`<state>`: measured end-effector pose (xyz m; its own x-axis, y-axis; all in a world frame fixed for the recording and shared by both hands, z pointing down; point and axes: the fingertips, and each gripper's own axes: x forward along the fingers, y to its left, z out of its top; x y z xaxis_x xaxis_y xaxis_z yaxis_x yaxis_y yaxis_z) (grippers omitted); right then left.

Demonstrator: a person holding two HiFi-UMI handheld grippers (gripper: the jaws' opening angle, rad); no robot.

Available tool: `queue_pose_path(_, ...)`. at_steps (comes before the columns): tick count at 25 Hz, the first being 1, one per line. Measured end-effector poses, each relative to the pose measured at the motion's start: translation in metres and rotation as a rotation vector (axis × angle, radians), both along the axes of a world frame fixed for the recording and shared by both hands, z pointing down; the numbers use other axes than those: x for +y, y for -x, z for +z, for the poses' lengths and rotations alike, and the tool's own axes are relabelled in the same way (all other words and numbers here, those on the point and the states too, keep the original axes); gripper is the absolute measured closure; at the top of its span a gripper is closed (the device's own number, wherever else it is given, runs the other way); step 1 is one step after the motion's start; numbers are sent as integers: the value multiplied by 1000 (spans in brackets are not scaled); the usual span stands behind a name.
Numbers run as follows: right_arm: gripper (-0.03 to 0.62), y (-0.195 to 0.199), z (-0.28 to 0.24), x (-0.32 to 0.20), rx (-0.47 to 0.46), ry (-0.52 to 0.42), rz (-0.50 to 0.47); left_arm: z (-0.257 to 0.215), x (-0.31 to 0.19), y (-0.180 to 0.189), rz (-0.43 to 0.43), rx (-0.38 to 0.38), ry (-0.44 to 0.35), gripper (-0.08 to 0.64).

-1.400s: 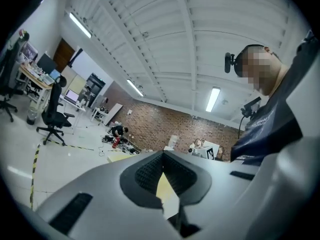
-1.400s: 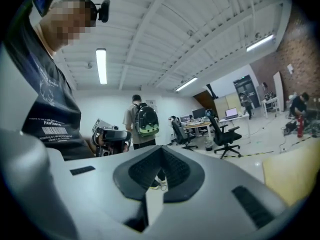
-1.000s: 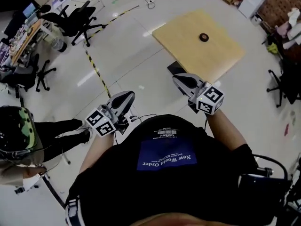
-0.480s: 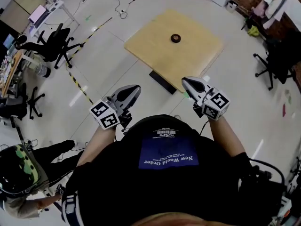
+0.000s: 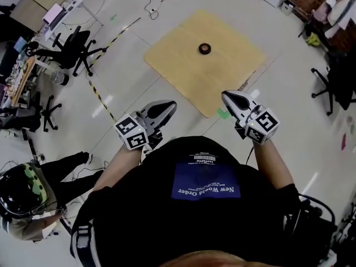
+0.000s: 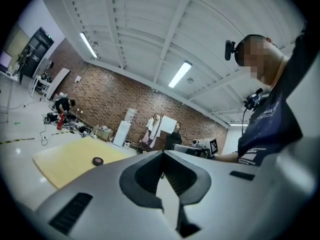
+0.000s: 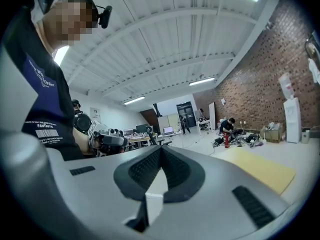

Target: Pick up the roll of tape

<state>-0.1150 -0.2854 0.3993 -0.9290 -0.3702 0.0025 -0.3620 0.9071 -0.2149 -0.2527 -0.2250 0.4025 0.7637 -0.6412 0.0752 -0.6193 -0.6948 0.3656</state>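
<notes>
A small dark roll of tape (image 5: 204, 48) lies near the middle of a light wooden tabletop (image 5: 183, 65), well ahead of both hands. The left gripper view shows the same roll of tape (image 6: 98, 160) far off on the table (image 6: 65, 159). My left gripper (image 5: 168, 105) is held level in front of the chest, jaws shut and empty, short of the table's near edge. My right gripper (image 5: 227, 95) is also level and shut with nothing in it, its tip over the table's near corner. In both gripper views the jaws meet at the tips.
Office chairs (image 5: 78, 46) and desks stand at the left, another chair (image 5: 334, 82) at the right. A striped cable strip (image 5: 103, 102) crosses the floor. A person in a helmet (image 5: 22, 196) crouches at the lower left. Boxes and clutter line the far wall.
The table and tape have shifted in the head view and come closer; both grippers have moved forward with the person, staying shut, and the right one now reaches the table's near corner.
</notes>
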Motion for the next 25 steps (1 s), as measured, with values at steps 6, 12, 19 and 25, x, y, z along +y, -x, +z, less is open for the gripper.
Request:
queue_pose_path(6,607,6,10,-18,31,6,60,11,-42,13,72,-25,-4,555)
queue_pose_path(12,607,24,7,-29,37,22,155,26,-87,35,180,-104,-22,555)
queue_pose_path(19,607,37,18,-58,70,72,212,51,-162,44,271,-216,12,491)
queue_pose_path(25,607,25,54,-82,100,104,220,103,-231,25,311,-388,61,366)
